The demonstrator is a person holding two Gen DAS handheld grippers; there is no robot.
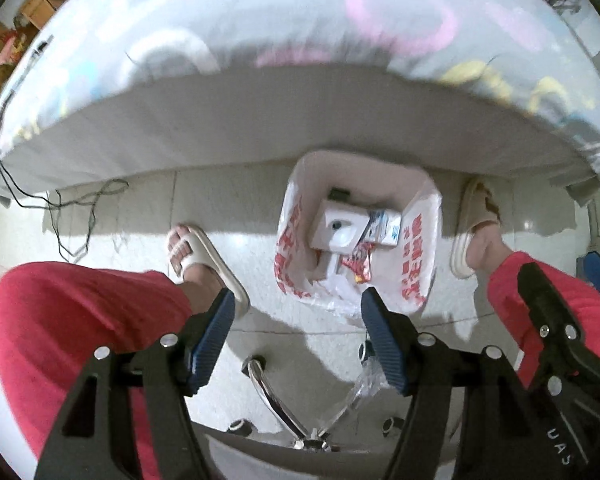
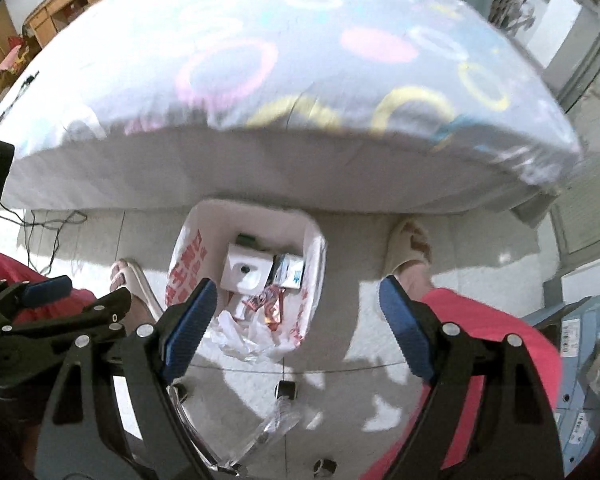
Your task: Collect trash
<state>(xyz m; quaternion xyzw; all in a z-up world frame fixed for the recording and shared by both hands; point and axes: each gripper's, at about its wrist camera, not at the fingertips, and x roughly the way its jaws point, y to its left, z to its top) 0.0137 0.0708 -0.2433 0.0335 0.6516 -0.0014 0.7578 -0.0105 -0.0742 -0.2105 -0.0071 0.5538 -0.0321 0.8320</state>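
From the left wrist camera, my left hand-held gripper points straight down with its blue pads spread wide and nothing between them. Beyond it stands the trash bin, lined with a white bag printed in red and set on the floor against the bed, between my two slippered feet, I judge so I can drop things in from the chair. Inside lie a white box, a small blue-and-white carton and a red wrapper. A clear plastic wrapper lies on the floor by the chair's chrome base, outside the bin; it looks like trash left to collect.

From the right wrist camera, my right hand-held gripper tilts steeply down, also wide open and empty, framing the same trash bin with the white box in it. The clear plastic wrapper lies below the pads, near a chair caster. My left hand-held gripper shows at the left edge.
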